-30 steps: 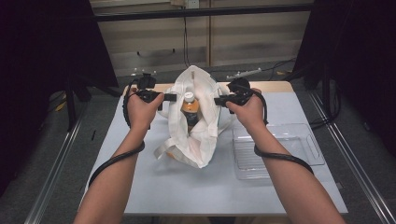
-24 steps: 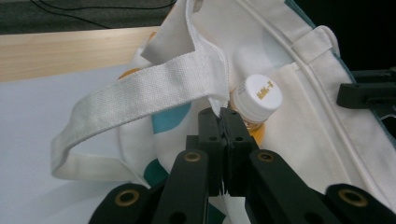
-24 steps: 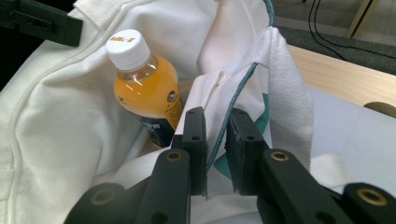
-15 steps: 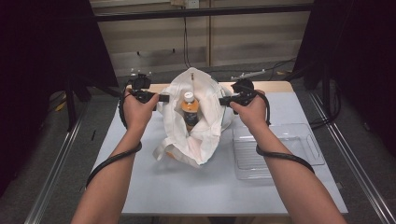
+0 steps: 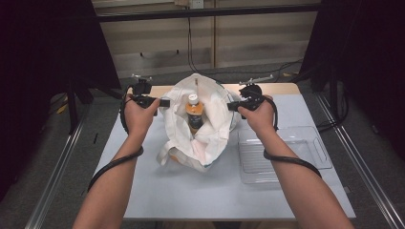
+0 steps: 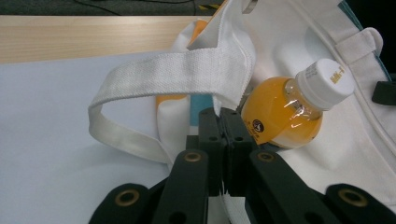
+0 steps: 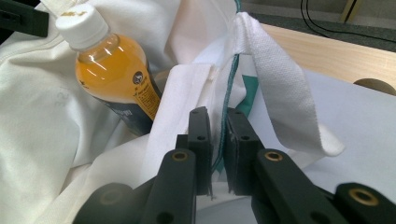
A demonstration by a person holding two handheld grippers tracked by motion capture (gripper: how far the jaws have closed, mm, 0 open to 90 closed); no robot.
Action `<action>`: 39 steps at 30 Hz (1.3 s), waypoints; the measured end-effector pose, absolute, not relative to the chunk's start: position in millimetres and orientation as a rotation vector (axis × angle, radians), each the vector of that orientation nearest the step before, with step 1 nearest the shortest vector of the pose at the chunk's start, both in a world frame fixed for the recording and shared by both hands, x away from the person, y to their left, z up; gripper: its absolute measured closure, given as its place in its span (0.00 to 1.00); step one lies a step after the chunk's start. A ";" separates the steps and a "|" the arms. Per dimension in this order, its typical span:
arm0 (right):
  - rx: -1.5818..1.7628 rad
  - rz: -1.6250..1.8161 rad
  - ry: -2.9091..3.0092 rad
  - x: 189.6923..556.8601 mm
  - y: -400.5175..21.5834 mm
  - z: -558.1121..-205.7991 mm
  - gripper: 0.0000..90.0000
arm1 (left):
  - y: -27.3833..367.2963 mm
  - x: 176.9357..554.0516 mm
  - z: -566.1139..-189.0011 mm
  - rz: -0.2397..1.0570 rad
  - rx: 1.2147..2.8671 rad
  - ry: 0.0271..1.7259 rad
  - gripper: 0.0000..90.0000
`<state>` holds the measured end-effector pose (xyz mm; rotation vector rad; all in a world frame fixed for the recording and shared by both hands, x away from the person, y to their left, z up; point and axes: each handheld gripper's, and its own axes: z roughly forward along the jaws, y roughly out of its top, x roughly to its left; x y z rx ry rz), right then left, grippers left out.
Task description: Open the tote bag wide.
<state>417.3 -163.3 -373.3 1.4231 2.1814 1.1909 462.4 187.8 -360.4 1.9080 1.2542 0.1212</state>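
Tote bag [image 5: 205,138] rim pinched by left tool [image 6: 224,140], right tool [image 7: 215,144], bottle [image 5: 193,113] inside

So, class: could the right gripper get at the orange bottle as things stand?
Probably not yet. The right gripper is shut on the bag's rim; the bottle stands uncovered in the open bag, so releasing should free the way.

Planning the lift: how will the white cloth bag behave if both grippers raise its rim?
The white cloth bag looks floppy, creased and slumped, so it will probably sag. The bottle inside, seemingly full, may tip or slide as the cloth shifts.
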 end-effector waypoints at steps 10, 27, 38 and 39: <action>1.445 1.189 2.185 417.4 -169.0 -384.8 0.94 | 191.3 462.5 -370.9 0.111 1.905 1.288 0.98; 1.481 1.185 2.183 416.7 -173.3 -398.4 0.96 | 193.6 463.1 -380.8 0.103 1.921 1.291 0.98; 1.508 1.169 2.184 416.5 -176.0 -405.9 0.96 | 195.9 463.3 -388.0 0.097 1.907 1.303 0.98; 1.508 1.169 2.184 416.5 -175.8 -406.5 0.96 | 196.6 463.4 -388.5 0.093 1.919 1.299 0.98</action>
